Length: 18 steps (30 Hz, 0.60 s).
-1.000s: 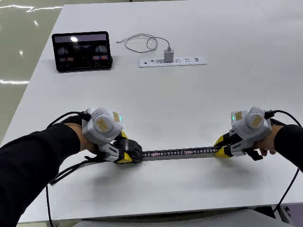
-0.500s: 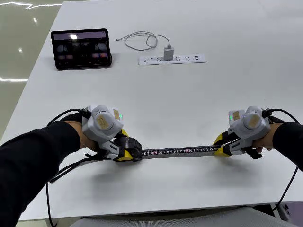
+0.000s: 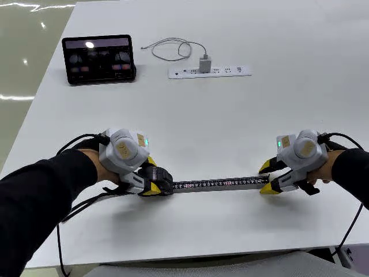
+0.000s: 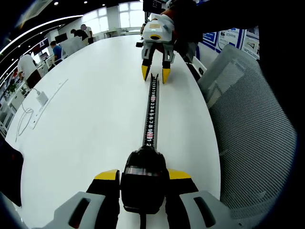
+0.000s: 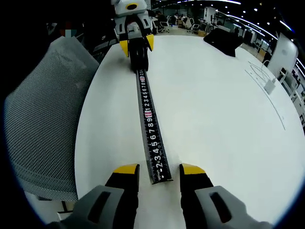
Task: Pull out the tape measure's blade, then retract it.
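Note:
The black tape measure case (image 3: 159,179) lies on the white table (image 3: 230,127), and my left gripper (image 3: 151,178) is shut on it. In the left gripper view the case (image 4: 143,181) sits between the yellow-tipped jaws. The blade (image 3: 222,184) runs flat along the table to the right. Its tip (image 5: 160,177) lies between the spread jaws of my right gripper (image 5: 159,170), with a gap on both sides. That right gripper (image 3: 266,178) is open. The left gripper view has the blade (image 4: 150,112) reaching away to the right gripper (image 4: 154,76).
A tablet (image 3: 99,59) stands at the far left of the table. A power strip (image 3: 210,73) with a charger and a looped cable (image 3: 173,51) lies behind the middle. A grey mesh chair (image 4: 252,119) sits along the table's front edge.
The right gripper's jaws have spread apart and let go of the blade's tip. The left gripper still holds the case in the same place.

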Available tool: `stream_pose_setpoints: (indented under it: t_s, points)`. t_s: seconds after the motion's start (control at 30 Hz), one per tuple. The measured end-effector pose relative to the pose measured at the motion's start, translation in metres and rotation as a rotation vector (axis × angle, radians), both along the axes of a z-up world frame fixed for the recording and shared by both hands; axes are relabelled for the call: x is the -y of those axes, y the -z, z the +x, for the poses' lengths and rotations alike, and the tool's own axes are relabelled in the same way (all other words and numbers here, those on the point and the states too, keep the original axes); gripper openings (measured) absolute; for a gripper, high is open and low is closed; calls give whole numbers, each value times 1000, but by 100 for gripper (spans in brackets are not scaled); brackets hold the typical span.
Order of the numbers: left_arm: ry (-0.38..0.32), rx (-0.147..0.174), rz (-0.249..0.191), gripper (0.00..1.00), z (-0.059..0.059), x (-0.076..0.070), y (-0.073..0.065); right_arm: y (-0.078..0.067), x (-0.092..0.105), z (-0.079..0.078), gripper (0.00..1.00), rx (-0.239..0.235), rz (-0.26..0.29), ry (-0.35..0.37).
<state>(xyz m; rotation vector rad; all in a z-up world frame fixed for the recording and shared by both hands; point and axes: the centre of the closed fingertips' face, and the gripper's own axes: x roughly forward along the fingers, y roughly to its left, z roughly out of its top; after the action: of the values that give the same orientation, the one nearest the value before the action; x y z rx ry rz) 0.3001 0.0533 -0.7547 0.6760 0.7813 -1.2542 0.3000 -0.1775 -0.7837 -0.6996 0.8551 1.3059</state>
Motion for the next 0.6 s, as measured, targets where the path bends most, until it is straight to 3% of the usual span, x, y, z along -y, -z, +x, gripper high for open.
stream_pose_setpoints:
  t_s: [0.1,0.3,0.4,0.6]
  points:
    - [-17,-7,2,35,2,-3,-1,-3,1,3,39,-1,9,24]
    - [-86,-21,11,51,7,-14,-2,-5,5,7,47,1,17,62]
    - [-109,-66,9,62,1,-18,-1,-5,6,7,51,-7,22,77]
    - [-138,-69,18,73,1,-26,1,-3,9,5,58,-26,21,111]
